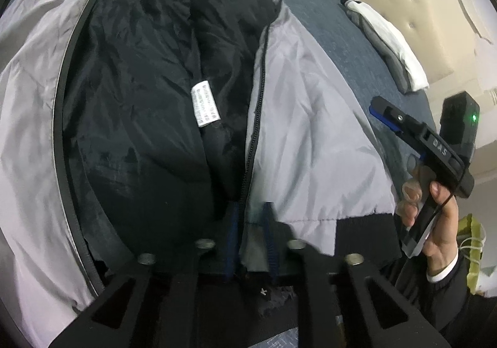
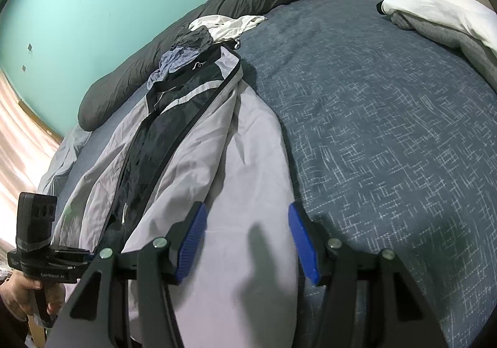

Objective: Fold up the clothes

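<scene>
The grey jacket lies unzipped, black lining up, on the blue bedspread, its right zip edge at six o'clock pinched in the left gripper, likely for folding, while the right gripper gapes empty above its right panel.

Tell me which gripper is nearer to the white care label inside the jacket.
Left. The left gripper is at the jacket's hem just below the care label; the right gripper hovers open over the outer gray panel, farther off.

The right claw carries "DAS" on its black body. Left of the right claw's fingers, the left claw's base reads "GenRobot AI". The jacket's white care label ahead is unreadable.
</scene>
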Available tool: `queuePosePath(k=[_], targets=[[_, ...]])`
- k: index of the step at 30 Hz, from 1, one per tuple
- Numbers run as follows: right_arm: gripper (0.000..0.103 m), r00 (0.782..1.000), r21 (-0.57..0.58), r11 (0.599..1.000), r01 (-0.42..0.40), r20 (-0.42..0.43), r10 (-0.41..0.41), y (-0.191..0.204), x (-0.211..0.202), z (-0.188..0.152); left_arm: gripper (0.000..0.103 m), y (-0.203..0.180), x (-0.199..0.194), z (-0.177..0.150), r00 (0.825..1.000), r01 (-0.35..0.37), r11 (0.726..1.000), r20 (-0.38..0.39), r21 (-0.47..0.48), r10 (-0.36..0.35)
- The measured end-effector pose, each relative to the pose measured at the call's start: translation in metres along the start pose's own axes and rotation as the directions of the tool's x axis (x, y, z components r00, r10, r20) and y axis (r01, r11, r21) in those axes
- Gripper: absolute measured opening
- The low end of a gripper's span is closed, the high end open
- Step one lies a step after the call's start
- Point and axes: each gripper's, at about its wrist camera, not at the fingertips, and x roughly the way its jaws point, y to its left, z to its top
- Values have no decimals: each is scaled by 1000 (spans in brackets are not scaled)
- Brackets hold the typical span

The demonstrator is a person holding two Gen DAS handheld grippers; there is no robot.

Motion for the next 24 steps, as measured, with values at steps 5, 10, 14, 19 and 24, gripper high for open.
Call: queuePosePath(k=[5,10,14,19,24], targets=[[56,1000,5,1000,-1,2,1,0,0,0,7,-8,-16,-1,999,-23,999,38,23,22],[56,1000,8,1000,-3,6,3,-1,-1,-1,7,-12,-38,-2,996,-39,999,81,32,37],[56,1000,17,1000,-8,12,8,-2,-1,-1,6,-4,-63,-9,991,-80,997,112,11,78],[56,1000,10,1000,-10,12,10,1,-1,-1,6,12,-91,-23,981,-143,990,131,-22,144],[56,1000,12,1000,-12,13,11,2,0,0,6,37,-114,-43,968,-212,975,126,-67,219]])
